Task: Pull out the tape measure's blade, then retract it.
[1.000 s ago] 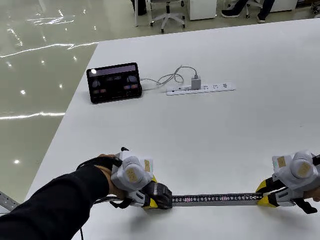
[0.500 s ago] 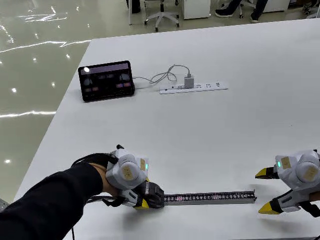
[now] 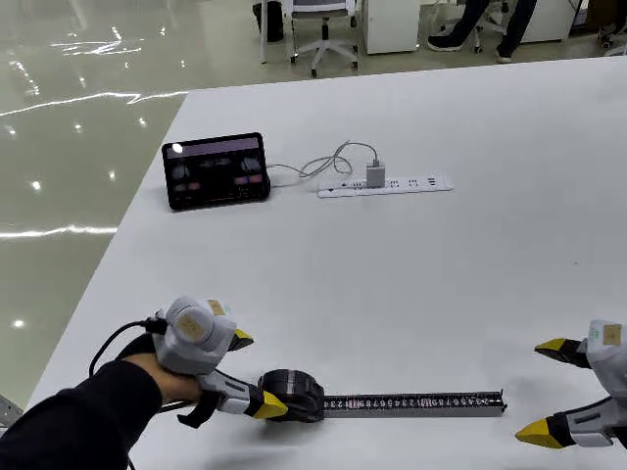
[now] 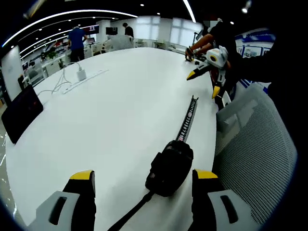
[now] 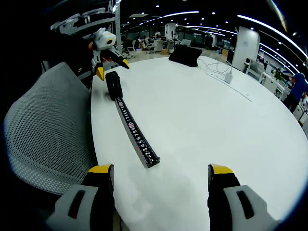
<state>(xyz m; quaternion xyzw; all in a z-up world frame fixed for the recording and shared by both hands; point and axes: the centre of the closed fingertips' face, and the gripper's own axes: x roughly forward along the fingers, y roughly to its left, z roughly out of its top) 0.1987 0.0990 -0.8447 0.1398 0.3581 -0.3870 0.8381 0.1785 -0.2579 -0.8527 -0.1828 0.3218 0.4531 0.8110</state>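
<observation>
Left tool spread, blade pointing toward right tool

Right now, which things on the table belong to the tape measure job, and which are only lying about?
For the job: tape measure case, its pulled-out blade, left gripper, right gripper.
Lying about: tablet, power strip, plugged-in charger.

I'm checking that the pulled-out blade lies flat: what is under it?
The blade rests straight on the bare white table. Whatever is beneath the black case is covered by it.
</observation>
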